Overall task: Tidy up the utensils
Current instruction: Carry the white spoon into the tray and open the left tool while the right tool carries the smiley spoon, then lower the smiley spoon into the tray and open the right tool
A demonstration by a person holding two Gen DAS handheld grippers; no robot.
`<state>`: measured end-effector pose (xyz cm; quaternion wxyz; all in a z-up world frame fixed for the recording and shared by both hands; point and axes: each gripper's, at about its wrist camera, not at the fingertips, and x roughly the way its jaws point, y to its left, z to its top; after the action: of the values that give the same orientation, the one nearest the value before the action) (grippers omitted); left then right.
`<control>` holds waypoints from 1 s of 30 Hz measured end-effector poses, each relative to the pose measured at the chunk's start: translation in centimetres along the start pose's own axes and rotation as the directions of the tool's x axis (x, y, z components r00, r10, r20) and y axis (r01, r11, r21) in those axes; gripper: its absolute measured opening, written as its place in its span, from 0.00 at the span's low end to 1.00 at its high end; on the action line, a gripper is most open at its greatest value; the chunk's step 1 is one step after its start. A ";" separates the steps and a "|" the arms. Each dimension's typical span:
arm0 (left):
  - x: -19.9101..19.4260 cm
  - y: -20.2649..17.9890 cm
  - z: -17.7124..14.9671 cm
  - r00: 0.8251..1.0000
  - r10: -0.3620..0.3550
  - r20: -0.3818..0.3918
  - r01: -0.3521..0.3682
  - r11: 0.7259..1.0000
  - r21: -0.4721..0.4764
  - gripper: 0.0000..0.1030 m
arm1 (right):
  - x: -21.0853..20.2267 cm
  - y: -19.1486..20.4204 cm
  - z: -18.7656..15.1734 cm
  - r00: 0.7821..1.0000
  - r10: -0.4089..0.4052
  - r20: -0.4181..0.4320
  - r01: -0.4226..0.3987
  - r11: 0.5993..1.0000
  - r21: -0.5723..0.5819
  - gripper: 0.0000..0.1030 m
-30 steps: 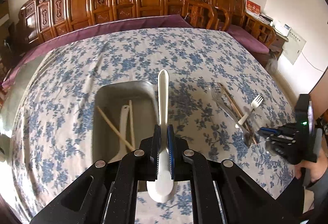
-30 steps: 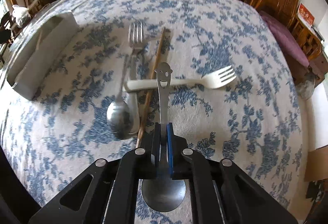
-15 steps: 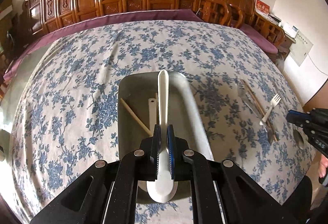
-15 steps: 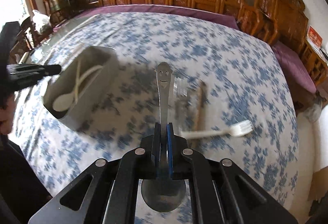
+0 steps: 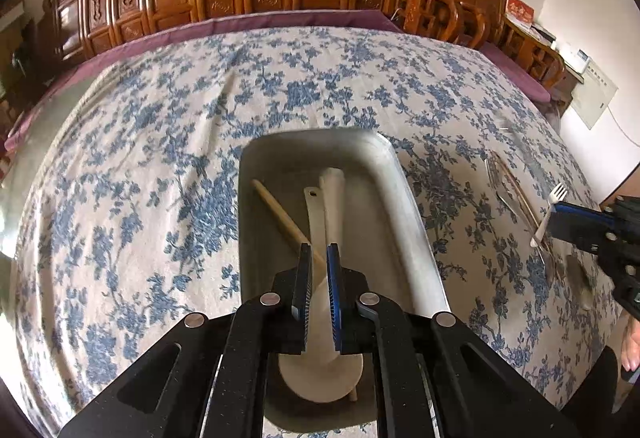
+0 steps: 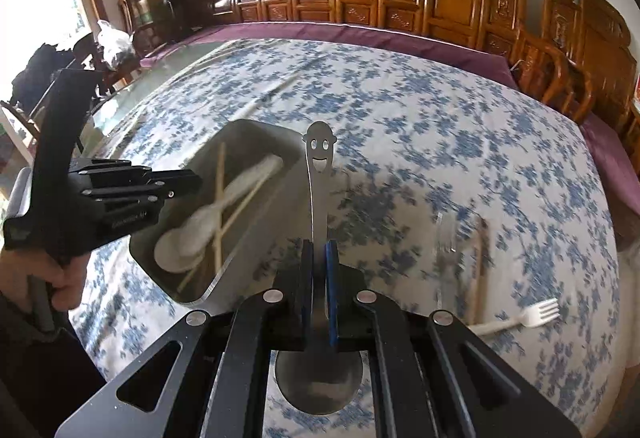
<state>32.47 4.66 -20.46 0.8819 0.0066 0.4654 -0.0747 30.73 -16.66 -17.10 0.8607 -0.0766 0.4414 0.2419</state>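
A grey metal tray (image 5: 404, 197) lies on the flowered tablecloth. It holds white plastic spoons (image 5: 334, 205) and wooden chopsticks (image 5: 280, 209). My left gripper (image 5: 318, 258) hovers over the tray with its jaws slightly apart; a white spoon lies below them in the tray, released. My right gripper (image 6: 319, 254) is shut on a metal spoon (image 6: 319, 165) with a smiley-face handle, held above the table just right of the tray (image 6: 224, 278). The left gripper also shows in the right wrist view (image 6: 176, 183).
A white plastic fork (image 6: 520, 318), a metal fork (image 6: 446, 234) and a chopstick (image 6: 478, 270) lie on the cloth to the right of the tray. Carved wooden chairs line the table's far edge.
My left gripper opened and the white spoon dropped into the tray. My right gripper lifted the metal spoon from the utensil pile and swung left toward the tray.
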 end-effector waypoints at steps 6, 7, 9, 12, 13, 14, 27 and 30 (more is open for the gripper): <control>-2.0 1.4 0.3 0.998 0.038 0.059 -0.038 0.999 -0.003 0.19 | 1.2 1.6 1.2 1.000 0.031 0.005 -0.031 1.000 -0.003 0.07; -2.1 1.7 0.4 0.997 0.041 0.062 -0.041 0.999 -0.011 0.20 | 1.4 2.0 1.4 0.999 0.037 0.005 -0.037 0.999 -0.005 0.07; -2.3 2.6 0.5 0.997 0.049 0.064 -0.047 0.998 -0.031 0.20 | 1.8 2.7 1.8 0.999 0.045 0.007 -0.045 0.999 -0.007 0.07; -2.7 3.9 0.6 0.995 0.067 0.069 -0.063 0.996 -0.055 0.21 | 2.3 3.9 2.4 0.998 0.060 0.007 -0.060 0.998 -0.013 0.07; -2.9 4.3 0.6 0.995 0.075 0.073 -0.070 0.996 -0.062 0.25 | 2.6 4.4 2.6 0.998 0.064 0.005 -0.064 0.998 -0.017 0.07; -3.1 4.6 0.6 0.994 0.081 0.079 -0.076 0.995 -0.068 0.27 | 2.9 4.8 2.8 0.998 0.066 0.004 -0.066 0.998 -0.020 0.07; -5.4 7.9 0.8 0.985 0.115 0.130 -0.097 0.986 -0.135 0.44 | 6.6 8.8 3.8 0.997 0.077 -0.025 -0.078 0.997 -0.030 0.07; -5.6 8.7 0.7 0.983 0.122 0.134 -0.102 0.983 -0.152 0.45 | 7.8 9.2 3.8 0.996 0.080 -0.036 -0.080 0.997 -0.015 0.07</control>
<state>31.15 13.90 -15.91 0.9140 -0.0366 0.4041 0.0089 32.87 -4.65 -20.31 0.8417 -0.0702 0.4574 0.2783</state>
